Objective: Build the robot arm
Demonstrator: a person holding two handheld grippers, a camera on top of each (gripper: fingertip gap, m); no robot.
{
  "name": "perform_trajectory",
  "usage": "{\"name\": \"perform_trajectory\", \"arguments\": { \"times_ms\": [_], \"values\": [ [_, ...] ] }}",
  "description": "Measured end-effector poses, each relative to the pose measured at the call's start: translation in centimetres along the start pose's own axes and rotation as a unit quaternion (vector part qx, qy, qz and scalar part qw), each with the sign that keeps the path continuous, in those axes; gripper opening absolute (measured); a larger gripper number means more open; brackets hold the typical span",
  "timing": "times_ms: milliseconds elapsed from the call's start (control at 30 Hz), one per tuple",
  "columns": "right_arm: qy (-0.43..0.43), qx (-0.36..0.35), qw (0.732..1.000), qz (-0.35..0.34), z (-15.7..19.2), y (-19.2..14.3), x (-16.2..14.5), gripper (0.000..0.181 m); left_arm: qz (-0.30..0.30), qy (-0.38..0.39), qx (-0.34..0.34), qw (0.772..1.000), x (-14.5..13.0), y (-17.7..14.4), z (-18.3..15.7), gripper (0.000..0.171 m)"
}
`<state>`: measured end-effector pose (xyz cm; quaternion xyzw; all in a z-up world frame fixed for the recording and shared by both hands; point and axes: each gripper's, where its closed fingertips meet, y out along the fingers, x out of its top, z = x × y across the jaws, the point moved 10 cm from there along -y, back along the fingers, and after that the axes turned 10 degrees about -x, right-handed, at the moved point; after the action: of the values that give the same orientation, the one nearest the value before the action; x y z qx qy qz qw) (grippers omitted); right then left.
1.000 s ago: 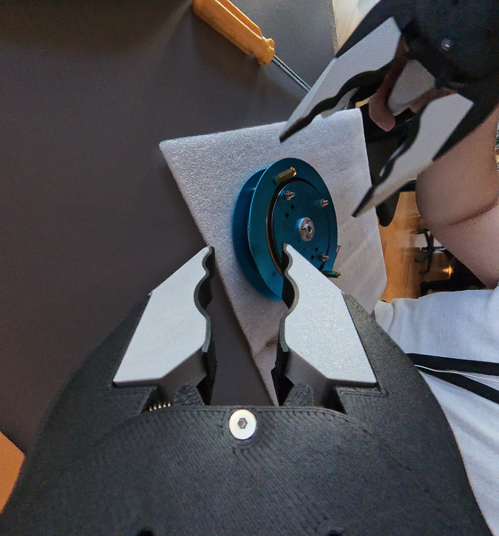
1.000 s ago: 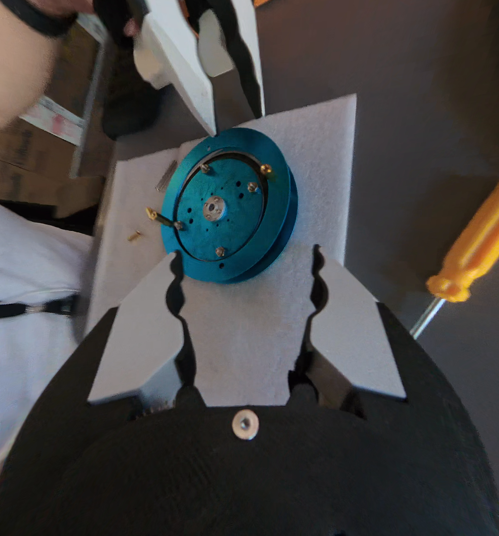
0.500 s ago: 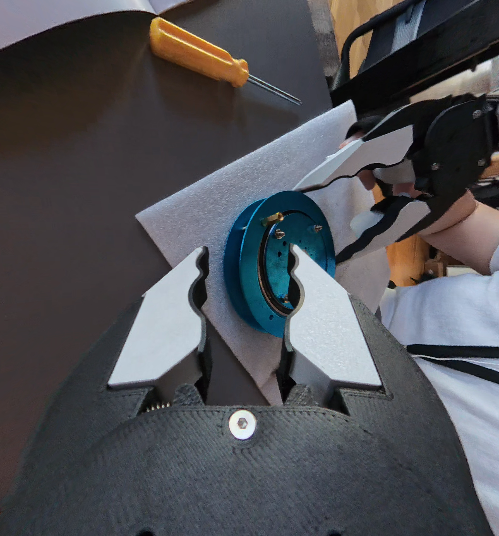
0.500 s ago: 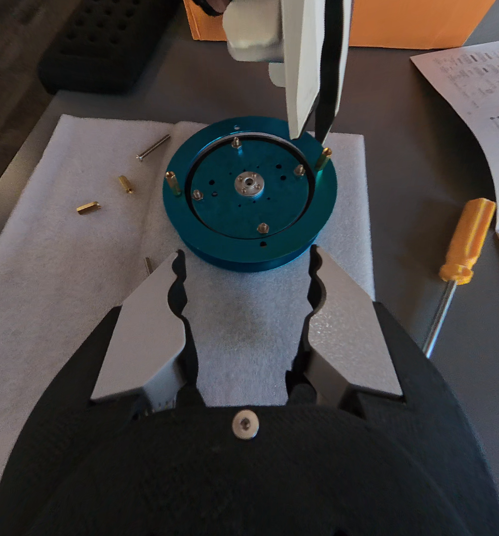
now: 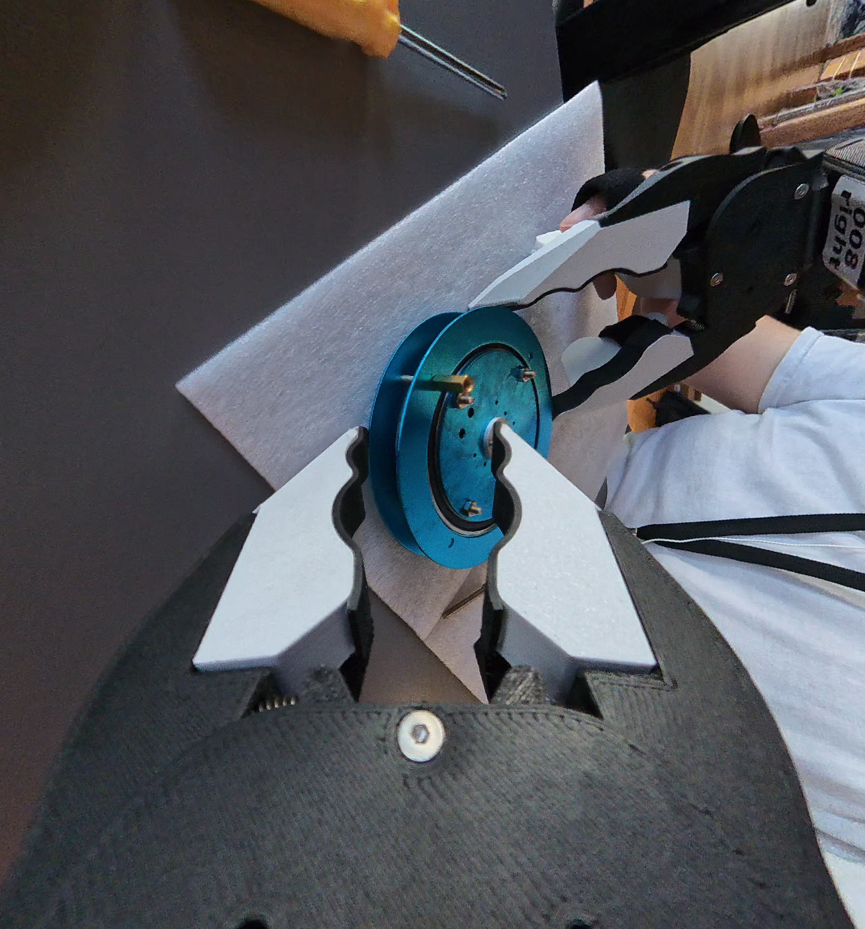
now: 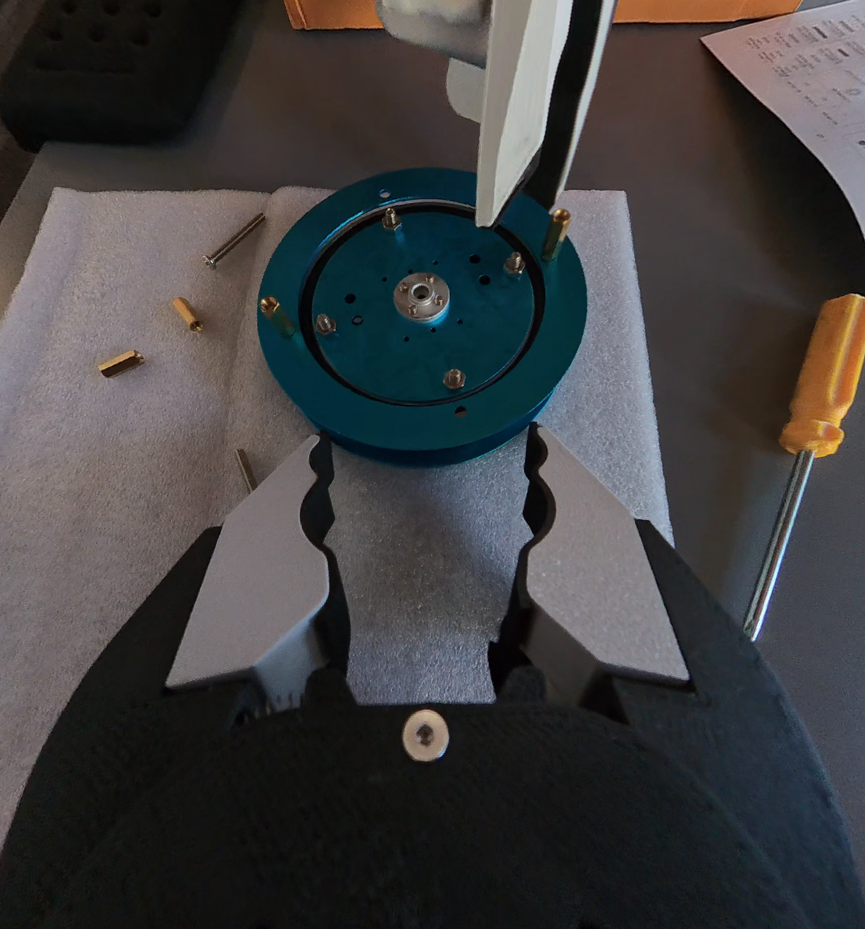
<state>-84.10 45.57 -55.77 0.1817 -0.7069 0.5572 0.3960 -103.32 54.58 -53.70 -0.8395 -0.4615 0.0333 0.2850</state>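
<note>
A blue metal disc (image 6: 420, 352) with a silver hub lies on a white foam sheet (image 6: 119, 502). Two brass standoffs (image 6: 556, 236) stand upright on its outer ring. My left gripper (image 5: 428, 435) is open and comes down over the disc's (image 5: 415, 477) far side. One finger is outside the rim, the other over the inner plate, and neither pad presses. It also shows in the right wrist view (image 6: 521, 216). My right gripper (image 6: 425, 437) is open and empty, its tips at the disc's near edge. It shows in the left wrist view (image 5: 516, 357) too.
Two loose brass standoffs (image 6: 186, 314) and two screws (image 6: 234, 241) lie on the foam left of the disc. An orange-handled screwdriver (image 6: 827, 372) lies on the dark table to the right, with a printed paper (image 6: 832, 90) behind it. A black foam tray (image 6: 109, 65) sits at the back left. One gripper's finger ends stand about 8 cm off the other's.
My right gripper levelled out, moved up to the disc's near edge and narrowed a little. My left gripper moved in over the disc's rim, its jaws opening slightly and then narrowing.
</note>
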Motion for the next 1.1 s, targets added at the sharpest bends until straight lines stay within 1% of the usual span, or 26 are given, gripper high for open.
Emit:
{"name": "perform_trajectory", "arguments": {
  "times_ms": [133, 233, 400, 433, 500, 633, 733, 767, 833, 900, 1000, 1100],
  "values": [
    [-0.006, -0.003, 1.0, -0.003, 0.1, 0.0, 0.0, 0.077, 0.006, -0.015, -0.012, 1.0, 0.3, 0.1, 0.3, 0.044],
    [-0.007, -0.004, 1.0, -0.003, 0.1, 0.0, -0.1, 0.077, -0.009, -0.037, -0.036, 0.999, 0.1, 0.1, 1.0, 0.04],
    [-0.014, -0.003, 1.0, -0.006, 0.1, -0.1, -0.1, 0.077, -0.012, -0.032, -0.054, 0.998, -0.1, 0.2, 1.1, 0.037],
    [-0.014, -0.004, 1.0, -0.006, 0.1, -0.1, -0.1, 0.077, -0.014, -0.031, -0.058, 0.998, 0.0, 0.2, 1.2, 0.035],
    [-0.018, -0.007, 1.0, -0.008, 0.1, -0.1, -0.1, 0.078, -0.016, -0.023, -0.06, 0.998, 0.1, 0.0, 1.1, 0.025],
    [-0.029, -0.015, 0.999, -0.013, 0.3, -0.2, -0.1, 0.078, -0.018, 0.006, -0.066, 0.998, 0.2, -0.4, 0.2, 0.017],
    [-0.04, -0.023, 0.999, -0.019, 0.5, -0.3, -0.1, 0.078, -0.018, 0.033, -0.057, 0.998, 0.1, -0.5, -0.5, 0.016],
    [-0.044, -0.027, 0.998, -0.021, 0.6, -0.4, -0.1, 0.078, -0.017, 0.038, -0.053, 0.998, 0.0, -0.5, -0.7, 0.019],
    [-0.051, -0.033, 0.998, -0.025, 0.7, -0.4, -0.1, 0.078, -0.019, 0.047, -0.044, 0.998, -0.1, -0.4, -1.1, 0.021],
    [-0.059, -0.041, 0.997, -0.029, 0.8, -0.5, -0.1, 0.078, -0.025, 0.051, -0.032, 0.998, -0.2, -0.4, -1.1, 0.014],
    [-0.064, -0.049, 0.996, -0.035, 0.9, -0.6, -0.2, 0.078, -0.035, 0.069, -0.016, 0.997, -0.3, -0.3, -1.5, 0.014],
    [-0.075, -0.057, 0.995, -0.04, 1.1, -0.7, -0.1, 0.078, -0.031, 0.094, 0.016, 0.995, -0.6, -0.3, -2.4, 0.015]
  ]
}}
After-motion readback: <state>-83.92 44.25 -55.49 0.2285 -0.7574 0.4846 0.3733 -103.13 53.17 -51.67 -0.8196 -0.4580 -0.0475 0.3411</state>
